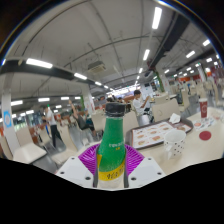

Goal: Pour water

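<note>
A green bottle [113, 140] with a yellow cap was held upright right between the fingers of the gripper [112, 163], and it was clamped from both sides by the purple ribbed pads [92, 157], so the gripper was clenched on the bottle. The bottle's lower part, with a yellow label band, was seen low down in the middle, and the cap was pointed up toward 12 o'clock.

Beyond the bottle, at about 3 o'clock, a white worktop [160, 135] was seen tilted in the view, with a tray-like thing and a few small items on it, too small to be identified. A red round object [205, 134] was spotted farther out at 3 o'clock. At around 9 to 10 o'clock several people [52, 125] were seen standing well back in a big hall, and rows of strip ceiling lights [40, 63] were visible overhead.
</note>
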Action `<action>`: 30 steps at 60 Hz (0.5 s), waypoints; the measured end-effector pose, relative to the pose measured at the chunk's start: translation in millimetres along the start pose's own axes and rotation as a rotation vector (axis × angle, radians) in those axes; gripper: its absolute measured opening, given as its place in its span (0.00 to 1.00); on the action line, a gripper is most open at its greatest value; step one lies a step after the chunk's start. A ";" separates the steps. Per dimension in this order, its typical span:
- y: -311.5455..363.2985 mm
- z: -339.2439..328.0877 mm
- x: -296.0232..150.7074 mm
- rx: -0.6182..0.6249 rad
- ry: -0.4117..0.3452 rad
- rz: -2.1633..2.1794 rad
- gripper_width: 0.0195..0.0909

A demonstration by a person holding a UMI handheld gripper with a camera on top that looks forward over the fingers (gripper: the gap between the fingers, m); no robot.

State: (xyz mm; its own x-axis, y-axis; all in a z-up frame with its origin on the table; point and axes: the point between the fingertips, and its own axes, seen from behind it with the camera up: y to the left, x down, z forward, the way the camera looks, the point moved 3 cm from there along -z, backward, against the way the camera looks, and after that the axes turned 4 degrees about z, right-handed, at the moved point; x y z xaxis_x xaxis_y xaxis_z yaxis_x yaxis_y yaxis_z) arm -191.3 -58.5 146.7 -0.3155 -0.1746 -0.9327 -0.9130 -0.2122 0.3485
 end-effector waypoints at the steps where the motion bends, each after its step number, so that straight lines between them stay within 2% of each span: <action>1: 3.8 3.0 -7.1 -0.016 -0.016 0.065 0.20; 5: -6.4 14.7 -37.9 -0.121 -0.068 0.371 0.20; 10: -16.5 22.8 -60.5 -0.233 -0.069 0.724 0.20; 21: -61.2 49.8 -71.2 -0.424 -0.026 1.447 0.20; 30: -87.8 36.6 -80.0 -0.501 -0.055 1.744 0.20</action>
State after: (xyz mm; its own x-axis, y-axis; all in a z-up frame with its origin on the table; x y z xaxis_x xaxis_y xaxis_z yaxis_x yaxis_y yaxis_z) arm -95.4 9.2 187.4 -0.7362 -0.4624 0.4941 0.5895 -0.0796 0.8038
